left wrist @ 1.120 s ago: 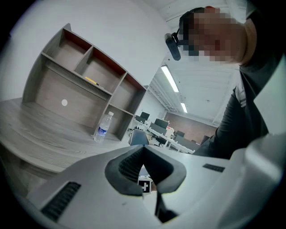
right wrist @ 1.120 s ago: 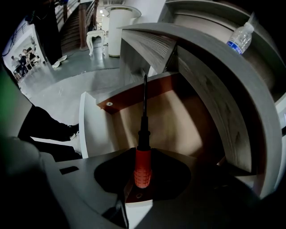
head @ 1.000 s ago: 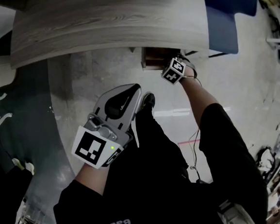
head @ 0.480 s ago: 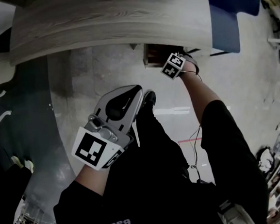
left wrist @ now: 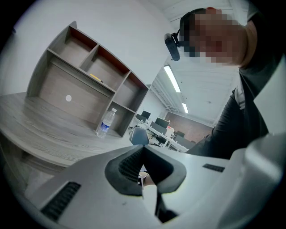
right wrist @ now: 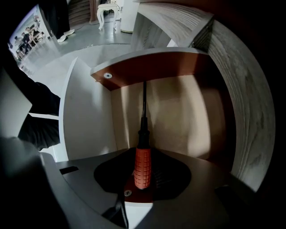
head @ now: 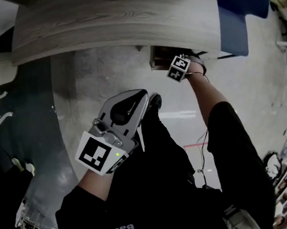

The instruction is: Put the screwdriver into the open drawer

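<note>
The screwdriver (right wrist: 141, 166) has an orange ribbed handle and a thin black shaft. My right gripper (right wrist: 143, 178) is shut on the handle and points steeply down, so the shaft hangs inside the open drawer (right wrist: 183, 116). In the head view the right gripper's marker cube (head: 179, 68) sits over the brown drawer (head: 159, 58) under the desk edge, and its jaws are hidden there. My left gripper (head: 141, 95) is held near my body, level, shut with nothing between its pads (left wrist: 129, 166).
A grey wooden desk (head: 110, 24) spans the top of the head view, with a water bottle (left wrist: 106, 122) and a shelf unit (left wrist: 89, 76) on it. A blue chair (head: 239, 13) stands at the right. My dark-clothed legs (head: 156, 150) are below.
The right gripper's marker cube has rolled and edged slightly up toward the drawer. The left gripper has stayed where it was.
</note>
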`<state>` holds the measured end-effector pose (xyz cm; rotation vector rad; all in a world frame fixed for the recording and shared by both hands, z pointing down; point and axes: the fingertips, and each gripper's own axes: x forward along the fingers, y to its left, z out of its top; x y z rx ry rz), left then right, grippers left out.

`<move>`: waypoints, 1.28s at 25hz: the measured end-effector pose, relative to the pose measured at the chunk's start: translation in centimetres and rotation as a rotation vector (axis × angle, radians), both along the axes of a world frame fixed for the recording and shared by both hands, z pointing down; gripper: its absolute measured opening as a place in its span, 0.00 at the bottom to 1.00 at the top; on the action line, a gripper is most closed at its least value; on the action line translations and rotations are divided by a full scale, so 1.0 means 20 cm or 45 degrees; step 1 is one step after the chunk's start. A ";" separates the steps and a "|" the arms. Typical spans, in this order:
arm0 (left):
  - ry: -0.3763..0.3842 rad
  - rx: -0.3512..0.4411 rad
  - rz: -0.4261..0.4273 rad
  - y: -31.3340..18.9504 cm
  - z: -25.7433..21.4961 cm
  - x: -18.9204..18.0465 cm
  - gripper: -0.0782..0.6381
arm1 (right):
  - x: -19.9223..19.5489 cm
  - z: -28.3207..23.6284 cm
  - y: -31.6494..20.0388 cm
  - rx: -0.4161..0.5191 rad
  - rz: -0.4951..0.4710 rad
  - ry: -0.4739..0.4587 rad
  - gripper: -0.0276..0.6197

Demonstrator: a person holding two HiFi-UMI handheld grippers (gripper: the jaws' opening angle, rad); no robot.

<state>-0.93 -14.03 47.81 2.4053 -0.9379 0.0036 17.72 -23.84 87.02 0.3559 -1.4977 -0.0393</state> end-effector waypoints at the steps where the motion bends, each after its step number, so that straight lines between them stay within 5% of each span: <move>1: -0.001 -0.001 0.001 0.00 0.00 0.00 0.11 | 0.00 0.01 0.00 -0.001 -0.001 0.001 0.24; 10: 0.005 0.023 0.001 -0.01 -0.01 0.01 0.11 | -0.01 0.01 0.00 0.000 -0.040 0.008 0.25; 14: 0.003 0.013 0.002 -0.01 -0.01 0.01 0.11 | 0.00 -0.01 -0.01 0.007 -0.015 -0.011 0.36; 32: 0.017 0.039 0.045 0.05 -0.09 0.03 0.11 | 0.01 -0.16 0.06 0.025 0.000 -0.118 0.38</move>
